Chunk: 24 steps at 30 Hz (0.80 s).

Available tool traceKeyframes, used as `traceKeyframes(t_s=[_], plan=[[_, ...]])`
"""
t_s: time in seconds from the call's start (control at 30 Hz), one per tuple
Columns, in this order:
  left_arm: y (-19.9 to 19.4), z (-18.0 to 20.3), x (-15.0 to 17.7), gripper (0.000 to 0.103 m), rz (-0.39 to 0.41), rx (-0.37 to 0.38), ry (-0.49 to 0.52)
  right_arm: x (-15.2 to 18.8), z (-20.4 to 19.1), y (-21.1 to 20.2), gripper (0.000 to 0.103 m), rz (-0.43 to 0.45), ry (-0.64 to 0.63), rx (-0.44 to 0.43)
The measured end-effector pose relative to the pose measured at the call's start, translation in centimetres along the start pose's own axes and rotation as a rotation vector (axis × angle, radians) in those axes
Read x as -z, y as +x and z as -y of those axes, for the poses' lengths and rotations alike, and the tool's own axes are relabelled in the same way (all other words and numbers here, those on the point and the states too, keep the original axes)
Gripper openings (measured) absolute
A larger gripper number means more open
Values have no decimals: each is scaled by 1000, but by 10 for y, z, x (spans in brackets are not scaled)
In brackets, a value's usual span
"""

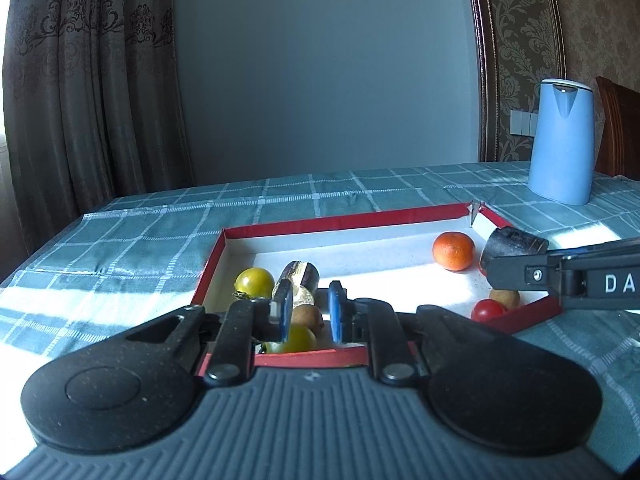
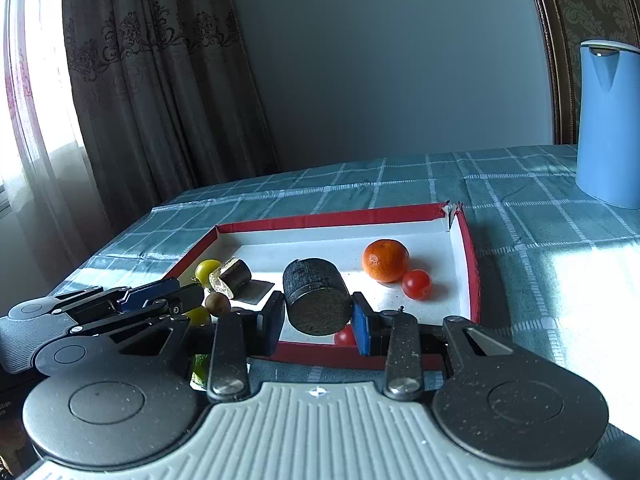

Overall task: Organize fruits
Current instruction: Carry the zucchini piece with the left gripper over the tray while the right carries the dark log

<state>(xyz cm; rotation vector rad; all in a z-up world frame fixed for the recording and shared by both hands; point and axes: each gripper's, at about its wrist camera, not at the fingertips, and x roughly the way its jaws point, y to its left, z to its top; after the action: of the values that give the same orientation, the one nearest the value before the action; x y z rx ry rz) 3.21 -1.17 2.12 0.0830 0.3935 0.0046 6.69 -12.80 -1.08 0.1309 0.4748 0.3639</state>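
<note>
- Right claw [image 2: 318, 318]: clamped on 1 dark cylinder chunk [image 2: 316, 296], held at lower centre over the red-rimmed tray [image 2: 474, 276], I judge for placing.
- Left claw [image 1: 308, 316]: narrow, empty, above 1 brown fruit [image 1: 308, 316], likely its next pick.
- Tray contents: 1 orange [image 2: 385, 260], 1 red tomato [image 2: 417, 284], right side; 1 yellow tomato [image 1: 254, 282], left.
- Bench [image 2: 540, 248]: 1 blue kettle [image 2: 610, 124], upper right.

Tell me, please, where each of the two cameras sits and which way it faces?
Left wrist view: sits on the left gripper, looking forward over the near left end of the red tray; its own fingers show, open around nothing, and the right gripper enters from the right.
Right wrist view: sits on the right gripper, looking over the tray's near edge; its fingers clamp a dark cylinder, and the left gripper shows at left.
Both share the tray, the orange, the yellow tomato and the blue kettle.
</note>
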Motion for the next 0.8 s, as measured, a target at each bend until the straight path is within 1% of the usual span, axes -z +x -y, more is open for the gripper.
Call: traceKeyframes(t_s=[0.07,0.1,0.2,0.27,0.3,0.33,0.4,0.43,0.47,0.5,0.6,0.67,0.7,0.73,0.8], plan=[[3,-7,0,17,-18,-13,1,-2,-1,6,35,-5,0,4],[1,-10,2,17,-24,-3,-1,-1,-1,8,35,-5,-1,3],[-14,-21,9,18,-24,61,-19,3,1,10,35,-4,14,-17],[-22,-23,14,21,-27,114,-23,8,2,14,35,-17,9,-16],[-23,-21,15,28,-41,132,-23,9,3,16,35,-26,11,-14],[-23,-19,16,33,-45,135,-24,9,3,18,35,-38,15,-14],[-22,-13,16,34,-40,136,0,9,4,17,35,-36,17,-14],[-20,-10,16,42,-56,141,3,9,3,16,35,-28,16,-13],[-17,-8,16,46,-78,150,7,9,3,14,35,-22,15,-15],[-14,-5,17,46,-97,156,19,9,3,14,35,-17,14,-16],[-7,6,21,46,-130,111,71,10,2,15,35,-22,14,-17],[-1,11,25,44,-153,106,99,10,2,15,35,-26,15,-20],[-1,11,25,37,-155,119,99,10,1,15,35,-25,11,-19],[-2,11,25,28,-151,141,98,11,0,15,35,-23,8,-19],[-4,12,27,27,-146,140,110,11,-1,15,35,-24,5,-22]])
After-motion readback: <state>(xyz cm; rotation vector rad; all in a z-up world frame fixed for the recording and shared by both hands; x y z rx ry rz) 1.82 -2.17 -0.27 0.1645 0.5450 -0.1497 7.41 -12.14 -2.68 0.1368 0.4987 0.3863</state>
